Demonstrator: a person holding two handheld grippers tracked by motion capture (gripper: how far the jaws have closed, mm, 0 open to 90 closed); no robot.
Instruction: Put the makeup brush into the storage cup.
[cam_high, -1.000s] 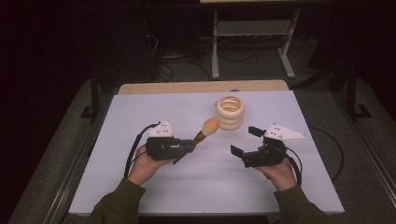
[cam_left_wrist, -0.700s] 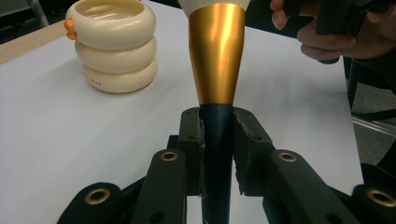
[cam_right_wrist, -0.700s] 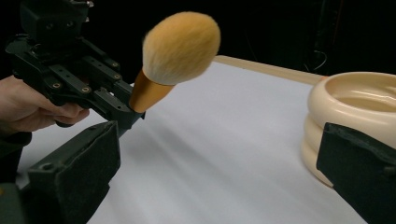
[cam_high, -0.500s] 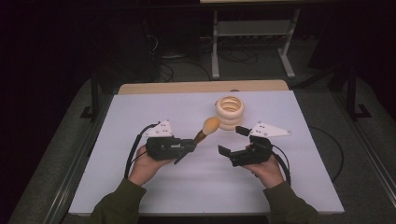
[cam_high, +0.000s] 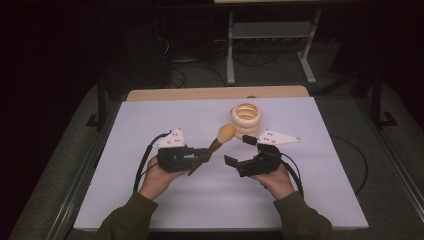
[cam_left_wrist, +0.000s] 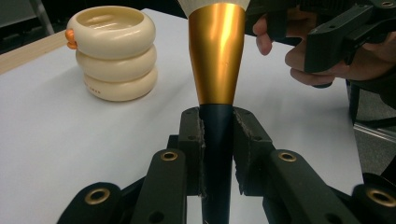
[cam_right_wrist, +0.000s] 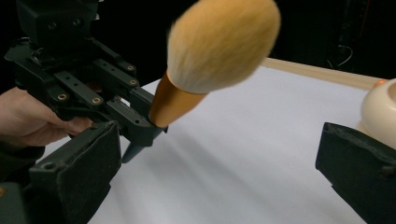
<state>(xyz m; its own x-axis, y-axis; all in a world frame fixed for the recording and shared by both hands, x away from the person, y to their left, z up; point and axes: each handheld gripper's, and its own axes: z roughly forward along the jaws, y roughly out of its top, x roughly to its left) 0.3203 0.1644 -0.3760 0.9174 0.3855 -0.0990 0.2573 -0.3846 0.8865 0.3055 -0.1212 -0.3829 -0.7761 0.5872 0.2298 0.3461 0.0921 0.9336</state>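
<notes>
Left gripper: its jaws are clamped on the dark handle of the makeup brush, just below the gold collar; in the left gripper view the handle sits squeezed between the two pads, standing straight up the middle.
Makeup brush: held off the table, tilted up and away from the left hand, its tan bristle head highest and nearest the cream container.
Right gripper: jaws spread wide apart with nothing between them; it hangs just right of the brush, facing it. In the right gripper view its two black pads frame the brush and the left gripper behind it.
Cream container: three stacked ring shapes with an open top and a small orange knob on the side; it stands on the table beyond both grippers, near the brush head but apart from it.
Table: white top with a wooden strip along the far edge.
Hands: the left hand and the right hand come in from the near edge in olive sleeves.
</notes>
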